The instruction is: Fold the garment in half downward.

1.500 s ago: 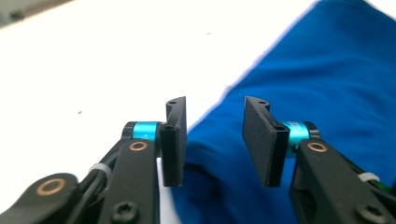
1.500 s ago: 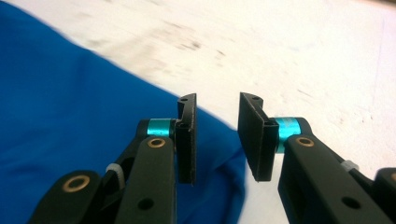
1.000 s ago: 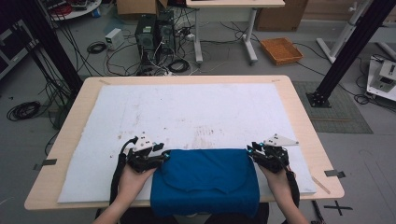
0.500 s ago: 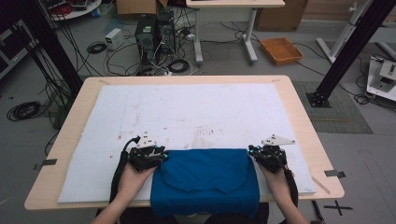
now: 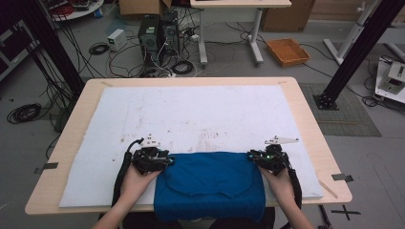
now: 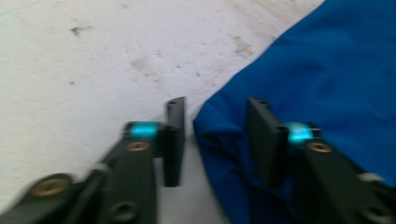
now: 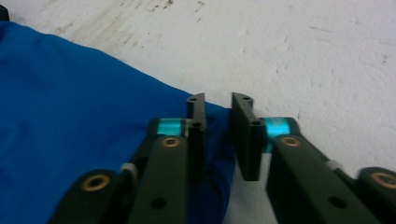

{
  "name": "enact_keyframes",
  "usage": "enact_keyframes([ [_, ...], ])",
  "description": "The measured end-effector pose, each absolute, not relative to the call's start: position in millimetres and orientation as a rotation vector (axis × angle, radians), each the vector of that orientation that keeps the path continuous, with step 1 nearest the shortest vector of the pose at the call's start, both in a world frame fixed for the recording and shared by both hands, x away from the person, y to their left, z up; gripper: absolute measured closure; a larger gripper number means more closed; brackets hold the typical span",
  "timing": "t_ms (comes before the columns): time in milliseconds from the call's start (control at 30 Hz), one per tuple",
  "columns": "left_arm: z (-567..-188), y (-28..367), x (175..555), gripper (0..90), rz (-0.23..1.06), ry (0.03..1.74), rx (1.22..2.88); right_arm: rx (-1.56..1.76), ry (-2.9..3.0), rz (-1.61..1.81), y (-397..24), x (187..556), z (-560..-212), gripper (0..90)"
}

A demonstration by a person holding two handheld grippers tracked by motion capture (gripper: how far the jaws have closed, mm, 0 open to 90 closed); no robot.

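Note:
A blue cloth (image 5: pixel 210 183) lies folded at the near edge of the white mat (image 5: pixel 191 114) and hangs a little over the table's front. My left gripper (image 5: pixel 166 161) sits at its far left corner. In the left gripper view its jaws (image 6: pixel 216 105) have just been closing; they straddle the bunched cloth corner (image 6: pixel 219 140), with a thin strip of mat still showing beside the left pad. My right gripper (image 5: pixel 253 157) is at the far right corner. Its jaws (image 7: pixel 218 99) stand narrow and have just been opening slightly, with the cloth's corner (image 7: pixel 218 140) pinched between the pads.
The stained white mat covers most of the wooden table (image 5: pixel 308 124). Bits of tape (image 5: pixel 343 176) mark the table's near edges. On the floor beyond stand computer towers (image 5: pixel 155 36), cables, a second desk and an orange tray (image 5: pixel 287 51).
Both hands have stayed at the cloth's far corners, and the grippers have edged slightly inward onto it. The cloth lies as before.

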State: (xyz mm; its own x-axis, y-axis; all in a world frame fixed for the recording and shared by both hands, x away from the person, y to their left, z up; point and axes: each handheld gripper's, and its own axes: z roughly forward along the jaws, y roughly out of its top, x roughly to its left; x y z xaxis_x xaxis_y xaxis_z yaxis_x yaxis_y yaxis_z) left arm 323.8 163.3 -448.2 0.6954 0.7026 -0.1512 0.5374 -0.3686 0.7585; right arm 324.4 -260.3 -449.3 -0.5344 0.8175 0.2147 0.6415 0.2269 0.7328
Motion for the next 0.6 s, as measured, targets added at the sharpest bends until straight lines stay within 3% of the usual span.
enact_keyframes([
  [100,-447.6,163.1,320.9,78.9,0.269,0.918,2.064,1.35,2.287,1.201,-262.3,321.4,-448.4,85.2],
  [167,-446.6,164.2,320.4,82.3,0.27,0.914,2.057,1.336,2.279,1.222,-265.0,320.8,-448.6,85.7],
  [600,-441.5,170.3,324.9,84.1,0.322,0.874,2.04,1.269,2.251,1.233,-266.7,322.7,-444.4,86.2],
])
